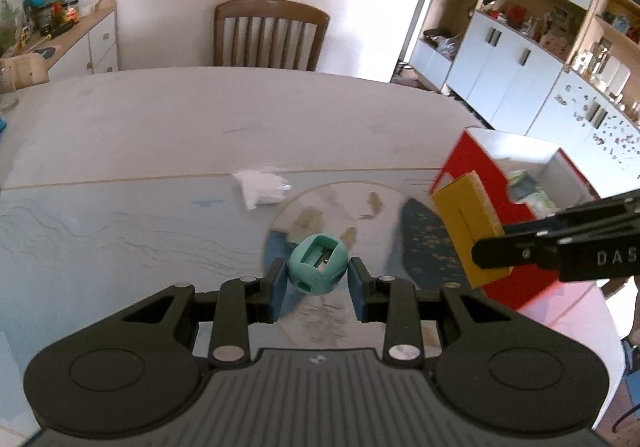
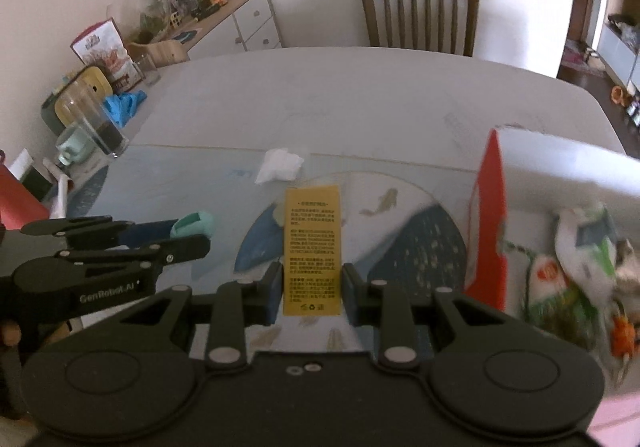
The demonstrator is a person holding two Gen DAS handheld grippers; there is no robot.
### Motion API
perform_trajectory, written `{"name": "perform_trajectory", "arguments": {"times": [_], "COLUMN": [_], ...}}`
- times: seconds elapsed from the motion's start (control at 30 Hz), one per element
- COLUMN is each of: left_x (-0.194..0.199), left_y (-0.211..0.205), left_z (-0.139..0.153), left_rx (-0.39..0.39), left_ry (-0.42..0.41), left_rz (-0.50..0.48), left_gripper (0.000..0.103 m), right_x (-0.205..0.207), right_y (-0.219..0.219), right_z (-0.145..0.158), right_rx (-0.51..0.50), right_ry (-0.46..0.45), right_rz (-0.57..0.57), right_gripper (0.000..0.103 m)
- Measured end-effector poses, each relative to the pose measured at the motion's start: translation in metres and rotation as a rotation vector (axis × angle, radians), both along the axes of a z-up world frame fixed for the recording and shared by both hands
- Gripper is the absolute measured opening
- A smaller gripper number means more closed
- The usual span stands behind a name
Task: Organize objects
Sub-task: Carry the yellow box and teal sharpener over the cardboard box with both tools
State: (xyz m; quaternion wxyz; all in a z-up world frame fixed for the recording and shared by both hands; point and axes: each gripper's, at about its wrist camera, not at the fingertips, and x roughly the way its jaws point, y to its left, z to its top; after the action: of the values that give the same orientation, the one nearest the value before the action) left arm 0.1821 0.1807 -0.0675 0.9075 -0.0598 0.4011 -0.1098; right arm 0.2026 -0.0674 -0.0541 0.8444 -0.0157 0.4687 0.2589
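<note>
In the left wrist view my left gripper (image 1: 318, 271) is shut on a round teal pencil sharpener (image 1: 318, 261), held above the fish-patterned table mat (image 1: 372, 207). In the right wrist view a flat yellow box with printed text (image 2: 312, 243) stands upright between the blue pads of my right gripper (image 2: 312, 277), which is shut on it. From the left, the right gripper (image 1: 486, 255) and the yellow box (image 1: 464, 219) hang in front of an open red box (image 1: 476, 163). From the right, the left gripper (image 2: 188, 237) carries the sharpener (image 2: 197, 223).
The red box (image 2: 486, 223) on the right holds several packets (image 2: 580, 259). A crumpled white tissue (image 2: 280, 165) lies mid-table. A glass (image 2: 96, 119), a mug (image 2: 72, 151) and a blue cloth (image 2: 124, 103) sit at the left edge. A wooden chair (image 2: 420, 11) stands behind the table.
</note>
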Motion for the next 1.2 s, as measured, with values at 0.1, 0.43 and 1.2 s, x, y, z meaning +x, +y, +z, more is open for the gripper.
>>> {"name": "perform_trajectory", "arguments": {"times": [0.1,0.43,1.2], "left_x": [-0.009,-0.030,-0.029], "left_y": [-0.012,-0.067,-0.216], "left_z": [0.010,0.042,0.047], "left_rx": [-0.004,0.000,0.046], "left_ry": [-0.012,-0.092,-0.121], "left_rz": [-0.025,-0.117,-0.200], "left_gripper": [0.032,0.032,0.032], "right_x": [-0.016,-0.048,-0.052], "right_y": [-0.010,-0.061,-0.217], "right_z": [0.009,0.032,0.033], "right_rx": [0.003,0.044,0.076], "right_ry": [-0.027,-0.094,-0.132], "right_rz": [-0.011,-0.075,-0.230], "right_gripper": [0.029,0.029,0.029]}}
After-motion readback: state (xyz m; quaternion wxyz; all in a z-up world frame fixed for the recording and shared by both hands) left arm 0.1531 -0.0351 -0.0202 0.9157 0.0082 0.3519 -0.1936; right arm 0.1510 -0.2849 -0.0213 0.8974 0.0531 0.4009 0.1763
